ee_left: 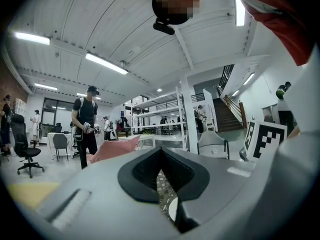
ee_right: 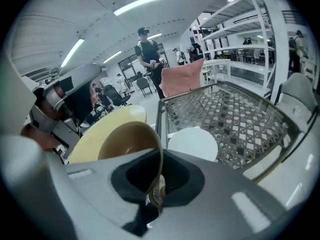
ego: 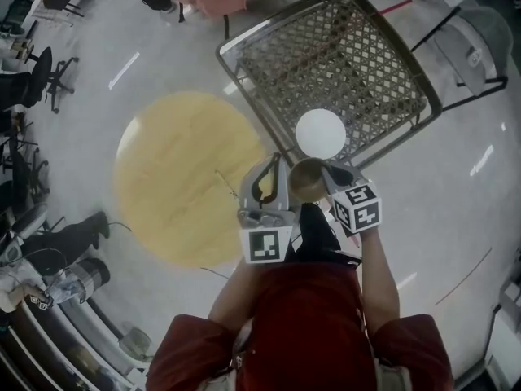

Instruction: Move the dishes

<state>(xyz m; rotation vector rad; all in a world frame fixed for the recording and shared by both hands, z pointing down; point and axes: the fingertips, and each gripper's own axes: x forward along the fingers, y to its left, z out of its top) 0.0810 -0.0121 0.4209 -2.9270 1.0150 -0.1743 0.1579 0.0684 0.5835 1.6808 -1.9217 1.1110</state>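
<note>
Bowl (ego: pixel 308 179) is gripped by its rim in the right gripper (ee_right: pixel 156 196), jaws clamped tight on the edge, so it's held up in the air close to the body. The left gripper (ee_left: pixel 161 176) is pinched shut with nothing in it. Just beyond the bowl, a white plate (ego: pixel 320 133) is sat on the near edge of the lattice table (ego: pixel 383 47). The round yellow table (ego: pixel 163 153) is found off to the left, likely reached by swinging the bowl leftward.
</note>
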